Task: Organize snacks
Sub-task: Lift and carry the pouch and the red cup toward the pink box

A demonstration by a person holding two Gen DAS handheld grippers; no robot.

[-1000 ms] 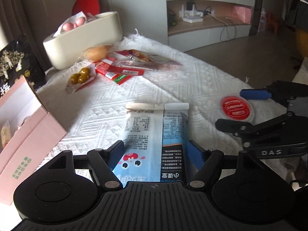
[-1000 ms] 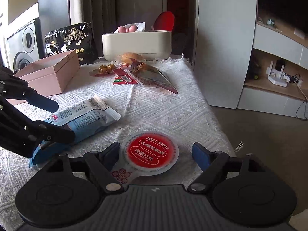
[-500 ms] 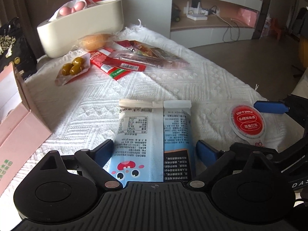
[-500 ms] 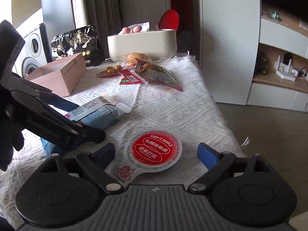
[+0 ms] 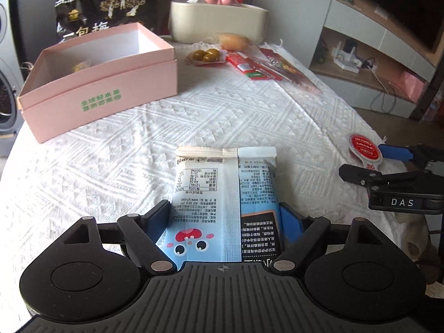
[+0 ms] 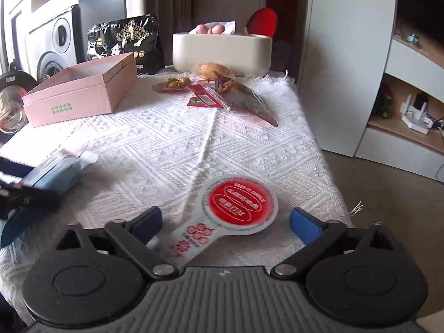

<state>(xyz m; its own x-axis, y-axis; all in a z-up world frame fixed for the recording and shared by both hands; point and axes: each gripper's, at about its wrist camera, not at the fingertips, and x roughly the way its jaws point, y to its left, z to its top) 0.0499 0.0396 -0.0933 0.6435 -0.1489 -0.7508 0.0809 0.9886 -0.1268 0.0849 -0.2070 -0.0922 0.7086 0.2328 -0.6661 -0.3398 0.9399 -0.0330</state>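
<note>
Fingers of the left gripper (image 5: pixel 225 219) were clamped on the blue snack packet (image 5: pixel 222 194), held short of the pink box (image 5: pixel 97 83). The right gripper (image 6: pixel 224 222) stood apart around the red-lidded cup (image 6: pixel 238 205), farther from the box.

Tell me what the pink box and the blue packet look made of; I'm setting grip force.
Pink box: apparently rigid paperboard, matte, with crisp straight walls and printed green lettering. Blue packet: seemingly thin plastic film, slightly glossy, with a crimped end seal and a lengthwise seam.
</note>
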